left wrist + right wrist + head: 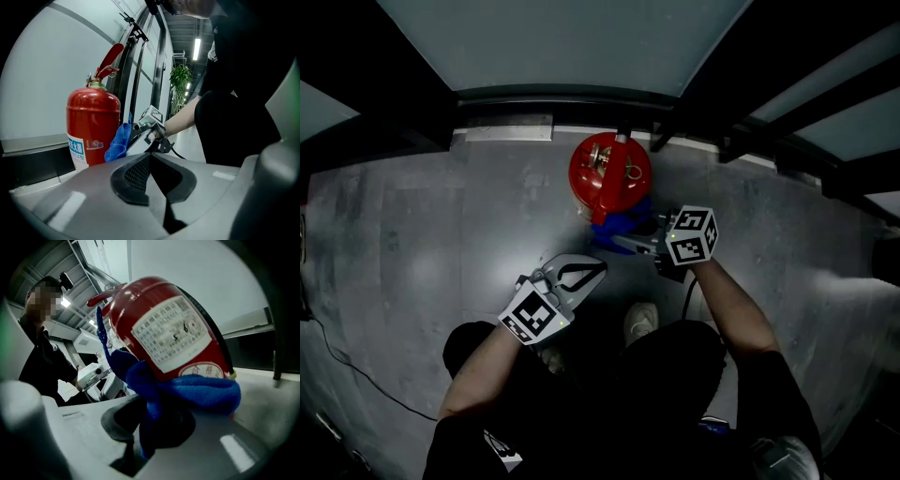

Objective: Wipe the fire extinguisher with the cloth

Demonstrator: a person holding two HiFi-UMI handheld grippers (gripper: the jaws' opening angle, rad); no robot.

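Note:
A red fire extinguisher [610, 172] stands upright on the floor against the wall, also in the left gripper view [92, 125] and the right gripper view [174, 331]. A blue cloth [621, 226] lies pressed against its lower near side. My right gripper [645, 242] is shut on the cloth [202, 391], which bunches out of the right gripper [152, 420] onto the cylinder under the label. My left gripper [592, 269] hovers a little short of the extinguisher, left of the cloth [120, 142], shut with nothing in it [151, 161].
A metal sill [502, 129] runs along the wall base behind the extinguisher. Grey concrete floor [412, 234] spreads to both sides. A thin cable [358, 371] lies on the floor at lower left. The person's shoe [641, 322] is just behind the grippers.

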